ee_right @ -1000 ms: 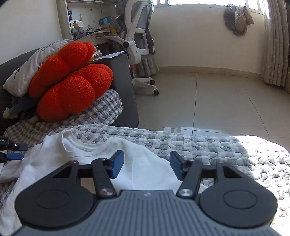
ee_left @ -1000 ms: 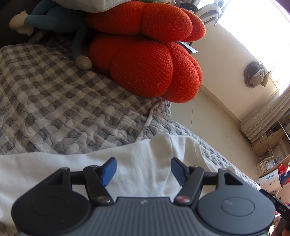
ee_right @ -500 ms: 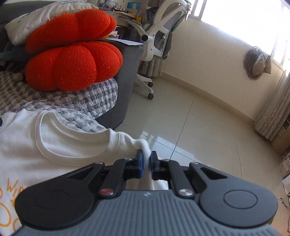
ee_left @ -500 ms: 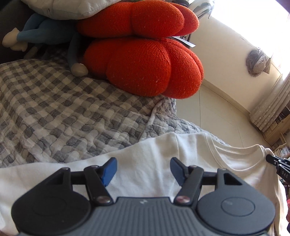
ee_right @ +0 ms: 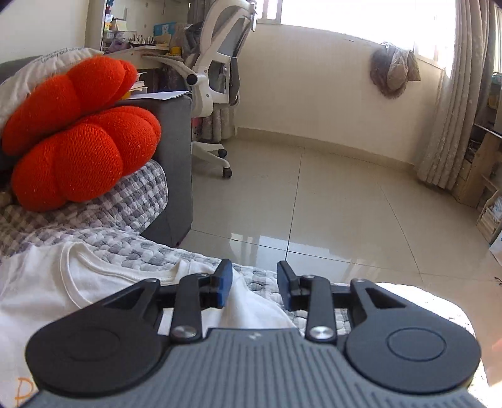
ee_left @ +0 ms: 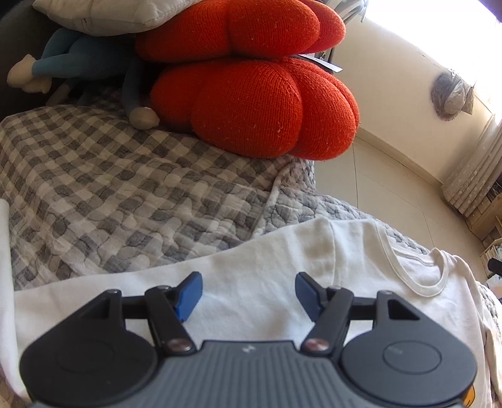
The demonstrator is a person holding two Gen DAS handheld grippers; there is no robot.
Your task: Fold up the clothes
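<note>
A white T-shirt (ee_left: pixel 313 257) lies spread on a grey checked quilt (ee_left: pixel 109 188), its collar (ee_left: pixel 420 276) toward the right. My left gripper (ee_left: pixel 248 295) is open and hovers just over the shirt's shoulder area. In the right wrist view the shirt (ee_right: pixel 47 282) lies at lower left, with orange print at its edge. My right gripper (ee_right: pixel 254 287) is open, with the shirt's shoulder corner (ee_right: pixel 248 298) lying loose between and below its fingers.
Two red knitted cushions (ee_left: pixel 251 103) and a blue soft toy (ee_left: pixel 72 62) sit at the back of the sofa, under a pale pillow (ee_left: pixel 94 15). The sofa's grey arm (ee_right: pixel 175 163) ends at a tiled floor (ee_right: pixel 345 204). A white office chair (ee_right: pixel 216 78) stands by a desk.
My right gripper was shut on the shirt's shoulder corner half a second ago and has now opened, letting it drop. The shirt's collar has come into the left view.
</note>
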